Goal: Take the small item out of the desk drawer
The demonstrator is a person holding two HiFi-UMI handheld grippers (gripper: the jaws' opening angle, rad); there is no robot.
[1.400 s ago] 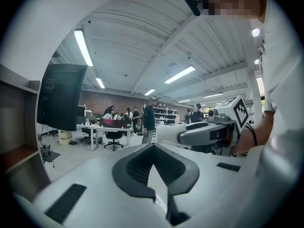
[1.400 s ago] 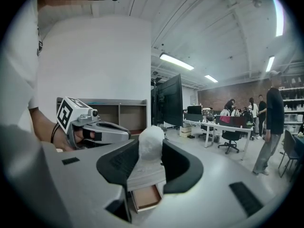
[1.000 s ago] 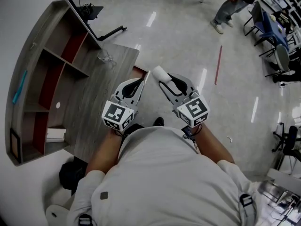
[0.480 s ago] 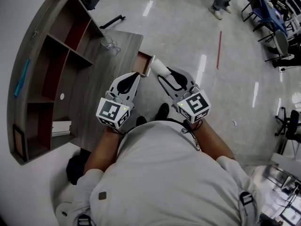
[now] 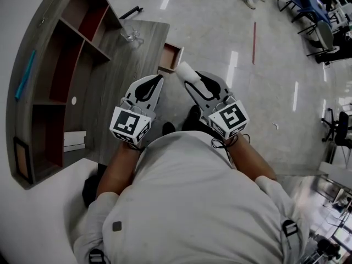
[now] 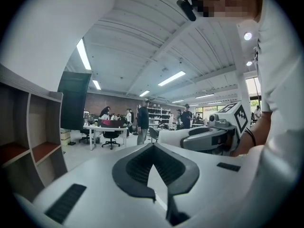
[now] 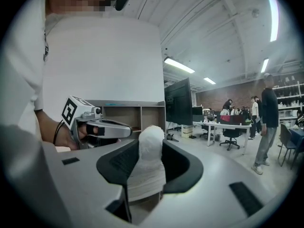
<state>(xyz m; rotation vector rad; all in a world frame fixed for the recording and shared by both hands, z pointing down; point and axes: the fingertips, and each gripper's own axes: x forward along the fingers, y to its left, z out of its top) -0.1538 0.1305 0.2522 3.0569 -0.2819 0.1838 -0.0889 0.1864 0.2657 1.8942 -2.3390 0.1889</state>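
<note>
In the head view my right gripper (image 5: 190, 81) is shut on a small white wrapped item (image 5: 185, 71), held in the air just right of the desk (image 5: 118, 98). The right gripper view shows the white item (image 7: 148, 172) standing between the black pads (image 7: 118, 163) of my right gripper (image 7: 152, 148). The small wooden drawer (image 5: 170, 56) stands pulled out at the desk's far right corner, a little beyond the item. My left gripper (image 5: 157, 80) hovers over the desk edge, beside the right one. Its jaws (image 6: 153, 158) are shut with nothing between them.
A wooden hutch with open shelves (image 5: 60, 65) runs along the desk's left side, with a white box (image 5: 74, 141) in a lower shelf. A glass (image 5: 129, 34) stands on the desk's far end. Glossy floor with a red line (image 5: 253, 43) lies to the right; chairs (image 5: 319, 21) stand far right.
The view has shifted, so the desk and open drawer sit higher and nearer the grippers. Both grippers stay side by side, and the right one keeps hold of the white item.
</note>
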